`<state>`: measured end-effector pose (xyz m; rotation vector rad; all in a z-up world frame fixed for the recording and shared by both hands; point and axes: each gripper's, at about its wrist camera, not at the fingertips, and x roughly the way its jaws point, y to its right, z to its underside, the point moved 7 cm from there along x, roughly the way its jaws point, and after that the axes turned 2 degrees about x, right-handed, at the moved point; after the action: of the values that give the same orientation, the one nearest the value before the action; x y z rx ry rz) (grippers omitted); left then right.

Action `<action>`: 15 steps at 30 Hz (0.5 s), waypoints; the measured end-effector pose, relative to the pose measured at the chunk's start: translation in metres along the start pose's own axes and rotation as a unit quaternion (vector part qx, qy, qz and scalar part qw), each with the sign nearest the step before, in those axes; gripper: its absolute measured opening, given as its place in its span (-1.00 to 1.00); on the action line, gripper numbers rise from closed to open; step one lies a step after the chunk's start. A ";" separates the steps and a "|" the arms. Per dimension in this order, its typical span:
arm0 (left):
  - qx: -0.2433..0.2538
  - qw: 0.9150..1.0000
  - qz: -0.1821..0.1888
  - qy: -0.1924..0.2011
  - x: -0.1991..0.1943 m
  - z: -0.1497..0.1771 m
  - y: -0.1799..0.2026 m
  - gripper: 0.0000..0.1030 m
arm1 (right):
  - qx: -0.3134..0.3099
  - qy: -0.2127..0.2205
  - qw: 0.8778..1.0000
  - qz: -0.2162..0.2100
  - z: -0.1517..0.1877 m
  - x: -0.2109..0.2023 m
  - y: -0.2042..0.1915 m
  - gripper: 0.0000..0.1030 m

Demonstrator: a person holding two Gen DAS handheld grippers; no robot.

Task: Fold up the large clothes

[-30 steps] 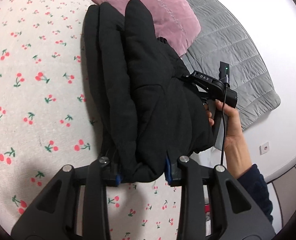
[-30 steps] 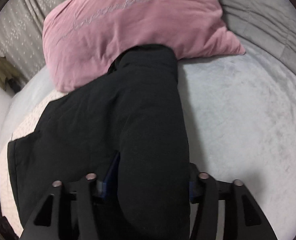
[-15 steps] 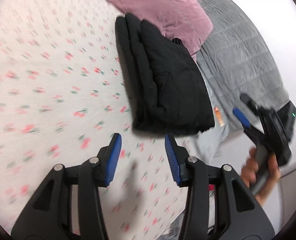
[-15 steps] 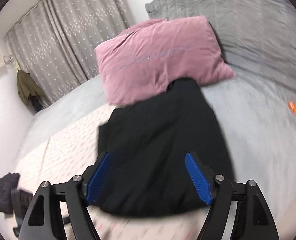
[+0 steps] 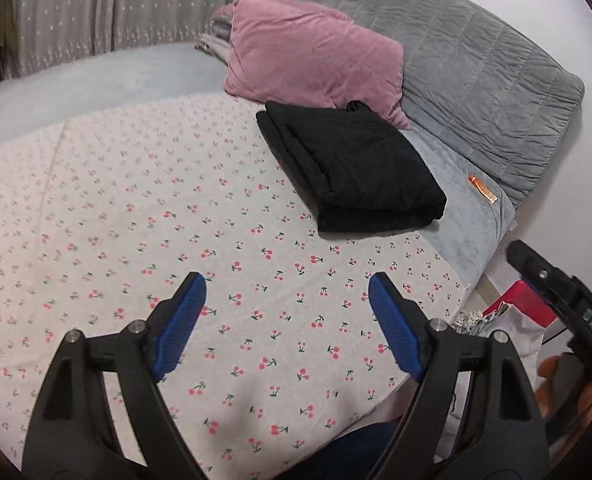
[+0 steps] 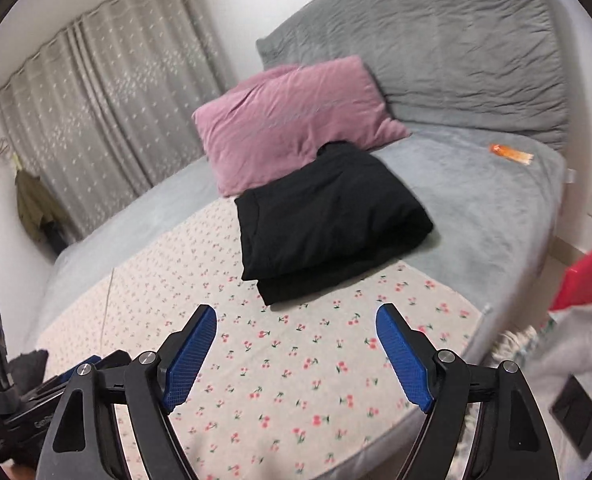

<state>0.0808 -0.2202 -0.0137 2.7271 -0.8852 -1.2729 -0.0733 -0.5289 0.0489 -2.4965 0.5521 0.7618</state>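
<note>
A black garment (image 5: 352, 172) lies folded in a thick rectangle on the bed, straddling the cherry-print sheet (image 5: 156, 220) and the grey blanket, its far end against a pink pillow (image 5: 316, 60). It also shows in the right wrist view (image 6: 328, 220). My left gripper (image 5: 286, 320) is open and empty, well back from the garment above the sheet. My right gripper (image 6: 296, 352) is open and empty, also held back over the sheet (image 6: 296, 380). The right gripper's body shows at the right edge of the left wrist view (image 5: 568, 312).
A grey quilted headboard cushion (image 5: 476, 72) stands behind the pillow (image 6: 292, 120). A small orange item (image 6: 512, 153) lies on the grey blanket (image 6: 476, 208). Curtains (image 6: 108, 116) hang at the back. A red box (image 6: 588, 276) and clutter sit beside the bed.
Both grippers let go of the black garment, opened and pulled back from it. The garment now lies folded on the bed by itself.
</note>
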 end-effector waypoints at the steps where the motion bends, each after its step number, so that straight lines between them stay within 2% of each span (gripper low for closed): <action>1: 0.011 1.000 -0.001 0.007 -0.003 0.001 0.002 0.62 | -0.001 0.007 1.000 0.008 0.002 -0.008 -0.001 0.63; 4: 0.033 0.999 -0.007 0.012 -0.009 0.001 0.009 0.62 | -0.011 0.034 0.999 0.032 0.006 -0.035 -0.006 0.63; 7: 0.032 0.999 -0.006 0.024 -0.020 0.001 0.013 0.62 | -0.027 0.047 0.997 0.050 0.010 -0.057 -0.009 0.64; 12: 0.044 0.998 0.002 0.040 -0.035 0.001 0.021 0.64 | -0.041 0.049 0.996 0.059 0.020 -0.074 -0.012 0.65; 15: 0.051 0.998 -0.001 0.048 -0.040 0.002 0.024 0.75 | -0.043 0.042 0.996 0.067 0.027 -0.072 -0.013 0.65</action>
<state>0.0471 -0.2207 0.0185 2.8384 -0.9648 -1.1160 -0.1325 -0.4871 0.0765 -2.6004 0.7377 0.7470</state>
